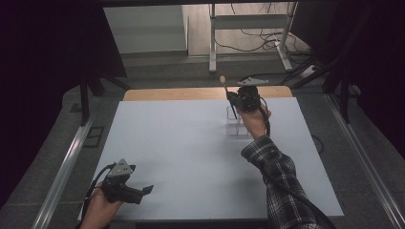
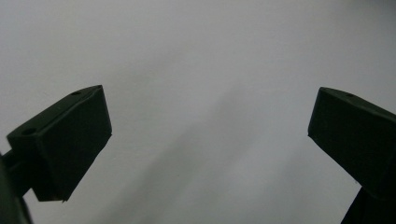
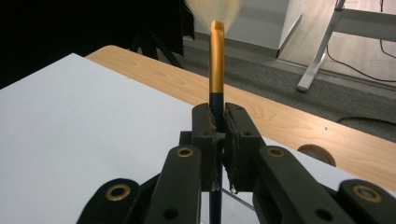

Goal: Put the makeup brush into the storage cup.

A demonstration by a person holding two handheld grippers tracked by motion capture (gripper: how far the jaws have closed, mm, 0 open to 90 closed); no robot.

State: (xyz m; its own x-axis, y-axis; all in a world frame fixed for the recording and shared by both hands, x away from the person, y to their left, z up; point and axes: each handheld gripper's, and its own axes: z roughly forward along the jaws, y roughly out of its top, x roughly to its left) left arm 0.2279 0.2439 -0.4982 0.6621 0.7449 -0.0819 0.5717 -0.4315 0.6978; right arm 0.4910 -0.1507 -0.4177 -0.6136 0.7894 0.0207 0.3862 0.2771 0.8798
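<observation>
Over at the far side, the right gripper is clenched on a slim dark-handled brush with a gold ferrule, held upright above a clear plastic holder on the white tabletop; the left gripper rests released near the front edge, its jaws wide apart.

surface: white board covering the table
table edge: wooden strip showing along far side
floor: grey carpet beyond
background: white desk frame, loose cables on the floor

Overhead forward view (tool cameras close)
</observation>
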